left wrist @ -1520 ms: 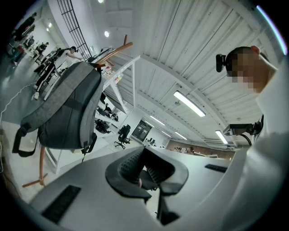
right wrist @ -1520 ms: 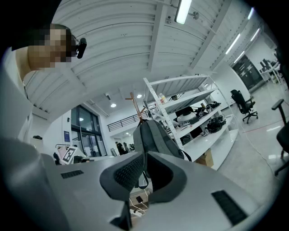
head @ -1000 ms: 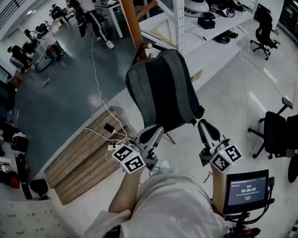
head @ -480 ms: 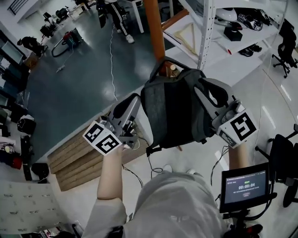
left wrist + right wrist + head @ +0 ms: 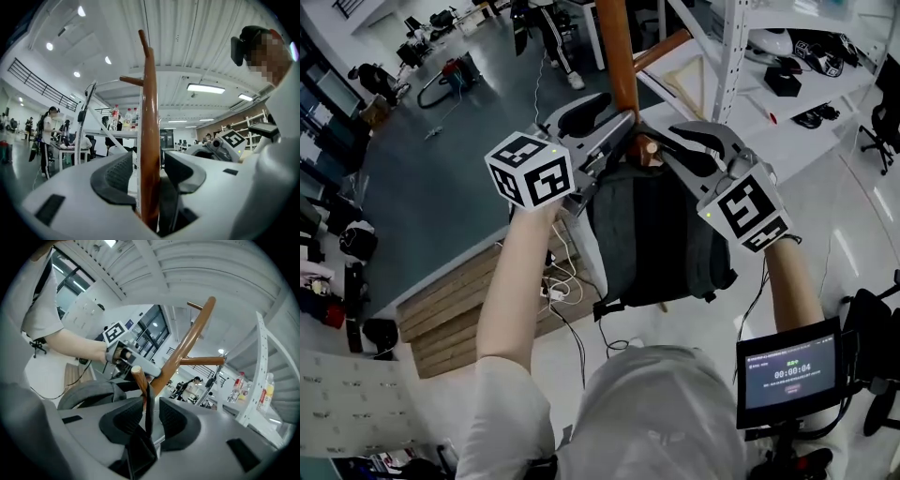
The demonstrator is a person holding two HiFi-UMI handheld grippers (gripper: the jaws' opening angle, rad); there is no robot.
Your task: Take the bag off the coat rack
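The grey backpack (image 5: 661, 239) hangs on the coat rack (image 5: 617, 56), its top strap (image 5: 147, 404) looped over a wooden peg (image 5: 138, 378); nothing of what the bag holds shows. The left gripper (image 5: 150, 173) is up at the rack with its jaws opening, the rack's pole standing between them and neither pad pressing on it. The right gripper (image 5: 146, 416) has its jaws a little apart around the strap just below the peg, with a narrow gap on either side.

Grey floor (image 5: 431, 178), white shelving (image 5: 733, 47), wooden pallet (image 5: 450, 309)
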